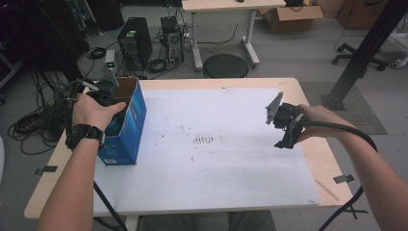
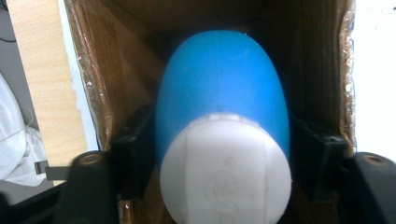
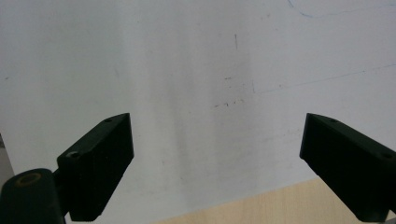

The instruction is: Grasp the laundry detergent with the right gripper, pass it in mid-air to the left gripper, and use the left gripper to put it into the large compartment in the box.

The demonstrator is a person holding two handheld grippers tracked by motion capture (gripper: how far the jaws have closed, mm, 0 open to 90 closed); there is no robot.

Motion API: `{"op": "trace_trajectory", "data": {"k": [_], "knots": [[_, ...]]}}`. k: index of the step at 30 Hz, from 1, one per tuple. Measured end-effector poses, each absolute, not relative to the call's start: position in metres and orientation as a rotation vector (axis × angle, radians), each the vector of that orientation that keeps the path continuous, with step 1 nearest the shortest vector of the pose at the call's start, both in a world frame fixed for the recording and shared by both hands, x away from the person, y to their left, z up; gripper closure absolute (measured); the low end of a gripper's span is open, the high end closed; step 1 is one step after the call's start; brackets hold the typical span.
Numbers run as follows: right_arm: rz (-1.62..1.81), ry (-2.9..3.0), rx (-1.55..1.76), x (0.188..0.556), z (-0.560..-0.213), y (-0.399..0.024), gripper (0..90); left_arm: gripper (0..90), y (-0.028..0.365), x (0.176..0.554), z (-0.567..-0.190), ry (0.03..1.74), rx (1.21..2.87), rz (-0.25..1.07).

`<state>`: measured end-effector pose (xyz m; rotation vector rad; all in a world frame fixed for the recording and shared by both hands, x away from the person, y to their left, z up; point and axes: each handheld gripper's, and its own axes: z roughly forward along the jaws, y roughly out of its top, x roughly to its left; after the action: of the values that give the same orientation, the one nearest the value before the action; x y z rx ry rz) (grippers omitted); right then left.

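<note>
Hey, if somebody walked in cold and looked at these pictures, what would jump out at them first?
Probably the blue box at the left edge of the table, with the left tongs pushed into its open top. Inside it, a blue bottle with a white cap lies between those tongs' jaws. On the right, the right tongs hang open over the bare white sheet, holding nothing.

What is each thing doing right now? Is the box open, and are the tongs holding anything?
Blue box: open at the top, standing on the table's left side.
Blue and white bottle: inside the box, white cap toward the camera.
Left tongs: down in the box, jaws either side of the bottle, grip unclear.
Right tongs: open, holding nothing, above the white sheet.
</note>
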<state>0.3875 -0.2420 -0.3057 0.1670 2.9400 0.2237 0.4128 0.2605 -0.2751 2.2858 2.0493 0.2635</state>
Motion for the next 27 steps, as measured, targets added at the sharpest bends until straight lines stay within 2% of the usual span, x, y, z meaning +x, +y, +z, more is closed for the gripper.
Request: {"op": "trace_trajectory", "data": {"k": [8,19,23,27], "knots": [[0.225,2.941,0.168,0.386,-0.304,-0.243,9.6,27.5,0.260,0.408,-0.261,2.019,2.293,0.264],[0.254,2.934,0.183,0.385,-0.298,-0.242,9.0,24.7,0.241,0.392,-0.212,1.886,2.352,0.382],[0.302,2.933,0.200,0.386,-0.297,-0.242,8.8,23.3,0.227,0.388,-0.200,1.774,2.382,0.408],[0.332,2.943,0.204,0.385,-0.297,-0.241,8.7,23.3,0.203,0.385,-0.199,1.576,2.444,0.405]]}}
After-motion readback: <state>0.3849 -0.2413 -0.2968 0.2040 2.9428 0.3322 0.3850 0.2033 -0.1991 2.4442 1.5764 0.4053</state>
